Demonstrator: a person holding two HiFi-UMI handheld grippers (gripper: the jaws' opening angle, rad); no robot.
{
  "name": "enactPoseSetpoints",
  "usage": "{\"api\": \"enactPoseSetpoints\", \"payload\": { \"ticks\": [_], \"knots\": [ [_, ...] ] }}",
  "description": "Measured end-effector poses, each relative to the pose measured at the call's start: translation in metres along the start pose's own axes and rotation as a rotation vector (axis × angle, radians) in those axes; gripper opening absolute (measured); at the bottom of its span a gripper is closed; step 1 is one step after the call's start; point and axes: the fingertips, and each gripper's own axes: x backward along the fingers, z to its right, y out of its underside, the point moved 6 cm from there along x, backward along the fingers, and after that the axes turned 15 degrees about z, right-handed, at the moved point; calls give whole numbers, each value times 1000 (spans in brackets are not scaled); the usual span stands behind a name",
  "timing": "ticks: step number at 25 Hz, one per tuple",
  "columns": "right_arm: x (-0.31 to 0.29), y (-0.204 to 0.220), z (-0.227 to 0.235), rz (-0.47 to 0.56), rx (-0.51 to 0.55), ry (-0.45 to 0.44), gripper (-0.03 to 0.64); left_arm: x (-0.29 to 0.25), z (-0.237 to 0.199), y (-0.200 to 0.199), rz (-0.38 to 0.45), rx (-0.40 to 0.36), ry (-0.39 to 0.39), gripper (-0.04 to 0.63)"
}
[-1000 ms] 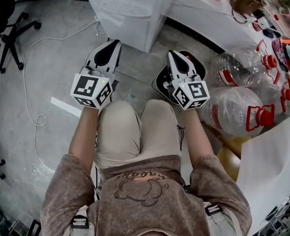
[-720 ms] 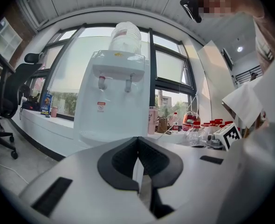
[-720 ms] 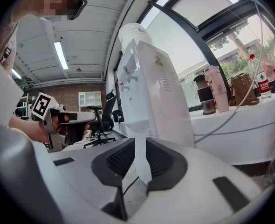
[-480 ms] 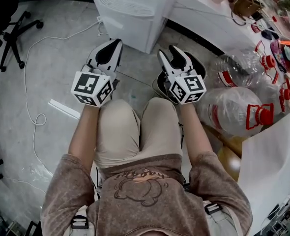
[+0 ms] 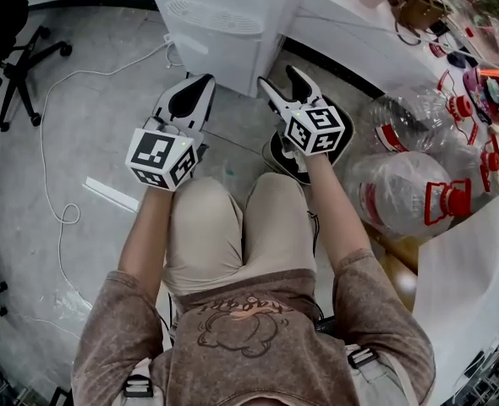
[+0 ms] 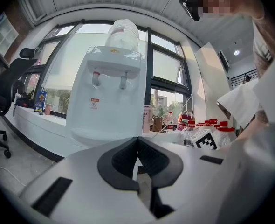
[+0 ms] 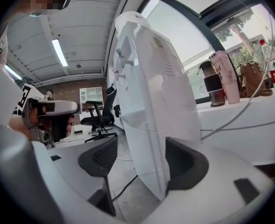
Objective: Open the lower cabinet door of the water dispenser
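Observation:
The white water dispenser [image 5: 224,24] stands on the floor at the top of the head view, and its lower cabinet door [image 6: 100,120] looks closed. My left gripper [image 5: 200,83] is shut and empty, pointing level at the dispenser's front from a short way off. My right gripper [image 5: 279,79] is near the dispenser's lower right corner, and its jaws are opening wide. In the right gripper view that corner [image 7: 151,139] shows in the gap between the pads [image 7: 100,157], and neither pad touches it.
Large clear water jugs [image 5: 402,193] with red caps crowd the floor on the right, below a white counter [image 5: 359,32]. A white cable [image 5: 55,142] trails across the grey floor, with an office chair [image 5: 21,57] at the left. A black round object [image 5: 283,155] lies under my right arm.
My right gripper has moved forward toward the dispenser's corner, and its jaws have gone from shut to wide open. The left gripper has barely shifted.

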Motion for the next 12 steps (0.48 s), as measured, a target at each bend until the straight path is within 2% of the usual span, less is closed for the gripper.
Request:
{"api": "enactPoseSetpoints", "payload": {
  "ticks": [12],
  "knots": [
    [-48,26,30,-70,61,11,302,-7,-11,7,-19,-5,13,17]
  ]
}}
